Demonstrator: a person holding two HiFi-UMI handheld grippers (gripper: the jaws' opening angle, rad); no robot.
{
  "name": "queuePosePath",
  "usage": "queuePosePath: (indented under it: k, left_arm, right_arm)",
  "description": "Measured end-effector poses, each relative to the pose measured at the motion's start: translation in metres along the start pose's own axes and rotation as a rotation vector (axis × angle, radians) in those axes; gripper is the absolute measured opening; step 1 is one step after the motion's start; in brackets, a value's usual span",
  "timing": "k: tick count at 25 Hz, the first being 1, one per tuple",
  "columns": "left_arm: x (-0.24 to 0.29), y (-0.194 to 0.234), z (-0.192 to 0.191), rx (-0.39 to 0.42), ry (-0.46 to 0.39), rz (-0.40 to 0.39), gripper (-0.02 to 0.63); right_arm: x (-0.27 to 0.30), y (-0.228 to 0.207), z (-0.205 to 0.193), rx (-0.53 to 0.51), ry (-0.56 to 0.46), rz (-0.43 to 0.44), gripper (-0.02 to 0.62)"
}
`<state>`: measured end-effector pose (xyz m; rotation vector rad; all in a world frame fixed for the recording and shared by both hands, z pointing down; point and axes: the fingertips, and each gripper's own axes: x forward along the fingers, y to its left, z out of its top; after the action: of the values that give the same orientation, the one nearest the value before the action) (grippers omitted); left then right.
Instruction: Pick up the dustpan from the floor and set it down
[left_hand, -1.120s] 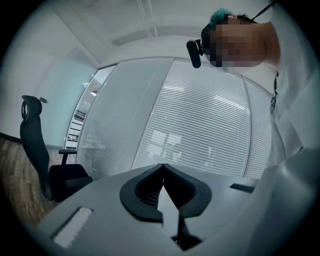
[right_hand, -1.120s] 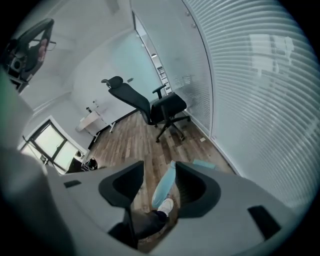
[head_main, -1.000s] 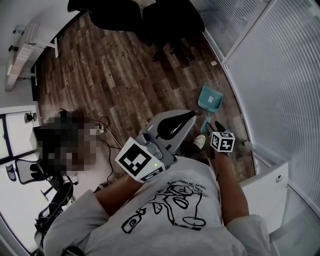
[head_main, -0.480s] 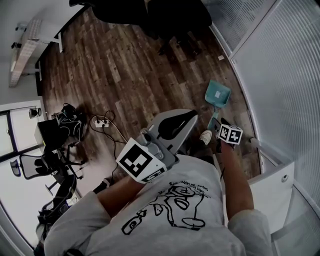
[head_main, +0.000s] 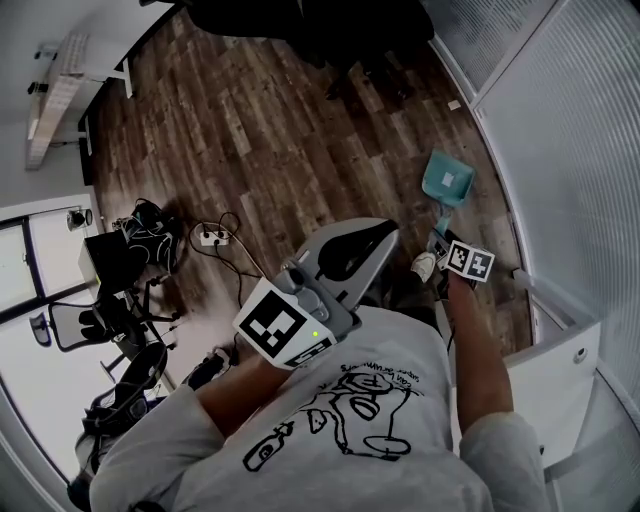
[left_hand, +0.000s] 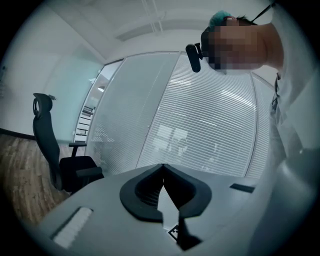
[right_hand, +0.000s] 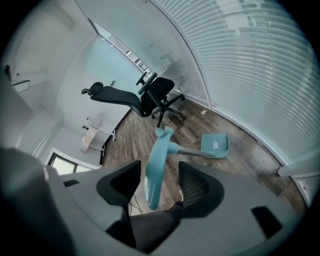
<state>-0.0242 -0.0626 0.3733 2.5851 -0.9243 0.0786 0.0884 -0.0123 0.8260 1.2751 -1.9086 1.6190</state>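
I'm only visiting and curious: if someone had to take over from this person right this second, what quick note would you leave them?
Left gripper: shut, empty, held in front of the chest.
Right gripper: jaws wide apart, they have just been opening; the dustpan's handle stands between them, not pinched.
Dustpan: its pan rests on the wood floor beside the blinds.
Done: right gripper is placed around the handle.
Left, probably: close on the handle, lift, set the dustpan down.
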Motion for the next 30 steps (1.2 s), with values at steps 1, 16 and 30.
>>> queuePosePath:
  k: [1,16,30]
  left_arm:
    - [-0.001,0.000,-0.002,-0.002,0.003,0.002,0.002]
    - [-0.012,-0.001,-0.009,-0.013,0.019,0.028,0.002]
    - [-0.008,-0.004,0.001,-0.004,-0.004,0.013,0.002]
  right_arm:
    - [0.003,0.000,-0.003,0.010,0.007,0.016,0.202]
    - [0.005,0.012,0.001,0.046,-0.042,0.099,0.089]
    - [-0.010,0.024,0.023,-0.028,-0.086,0.118,0.087]
